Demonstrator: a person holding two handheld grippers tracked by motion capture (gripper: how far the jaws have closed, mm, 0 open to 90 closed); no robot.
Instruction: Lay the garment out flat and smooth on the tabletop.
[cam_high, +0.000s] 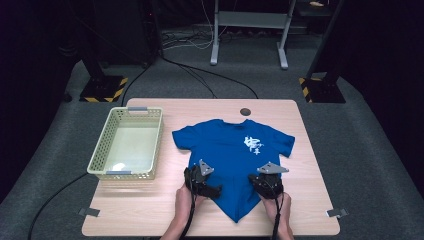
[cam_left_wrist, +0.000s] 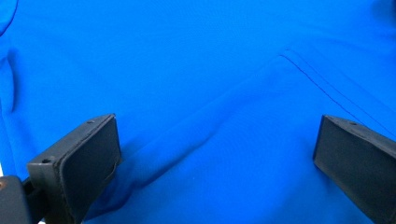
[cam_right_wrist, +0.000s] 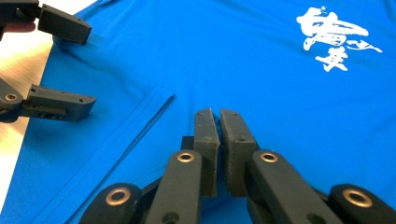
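Blue T-shirt (cam_high: 232, 150) lies flat on the table (cam_high: 310, 200), print side up, its bottom end bunched to a point near my edge. Both tools sit on its lower part. My left gripper (cam_left_wrist: 215, 158) has jaws spread wide, cloth lying under and between them, pads not pressing; a hemmed edge (cam_left_wrist: 327, 88) runs just ahead to its right. My right gripper (cam_right_wrist: 219, 149) is closed nearly tight; there may be a pinch of fabric between the tips, I cannot tell. The left tool's open jaws (cam_right_wrist: 60, 65) show off to its left, the white print (cam_right_wrist: 334, 39) ahead to its right.

Risks: if the right has no cloth, a lift comes up empty. If the left closes here it may catch two layers at the fold and drag the shirt askew. The basket (cam_high: 127, 142) stands well off past the left tool, no snag likely.
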